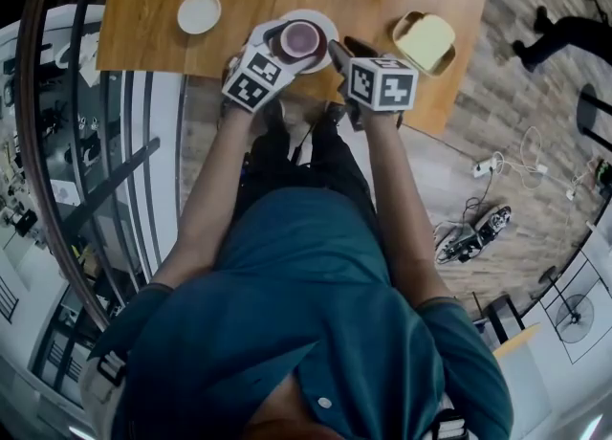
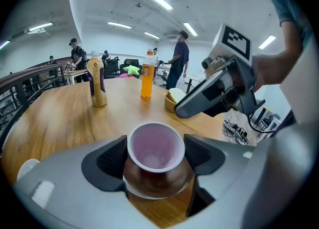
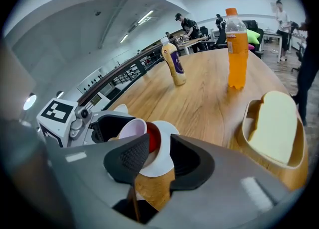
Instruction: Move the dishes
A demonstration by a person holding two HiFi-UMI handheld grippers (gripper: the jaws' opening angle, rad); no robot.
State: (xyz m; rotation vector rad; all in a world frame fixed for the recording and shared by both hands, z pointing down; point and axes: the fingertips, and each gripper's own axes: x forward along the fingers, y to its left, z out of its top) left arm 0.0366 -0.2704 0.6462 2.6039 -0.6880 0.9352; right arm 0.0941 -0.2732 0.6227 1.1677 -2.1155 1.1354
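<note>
Both pairs of tongs are at the near edge of the worktop (image 3: 199, 98). The left tongs (image 2: 157, 152) gape wide, pads either side of the cup (image 1: 300, 39), with no squeeze that I can see. The right tongs (image 3: 159, 147) are open too, the saucer (image 1: 328, 27) rim in their gap. The cup stands on the saucer, on the wood, unlifted. I'd call this the grasp step. Next, both should close firmly and lift level, or the cup slides.

The count: one cup, one saucer, one small white dish (image 1: 199, 12), one wooden bowl (image 3: 246, 123). Farther off are two bottles, the brown bottle (image 3: 174, 66) and the orange bottle (image 3: 237, 49).
</note>
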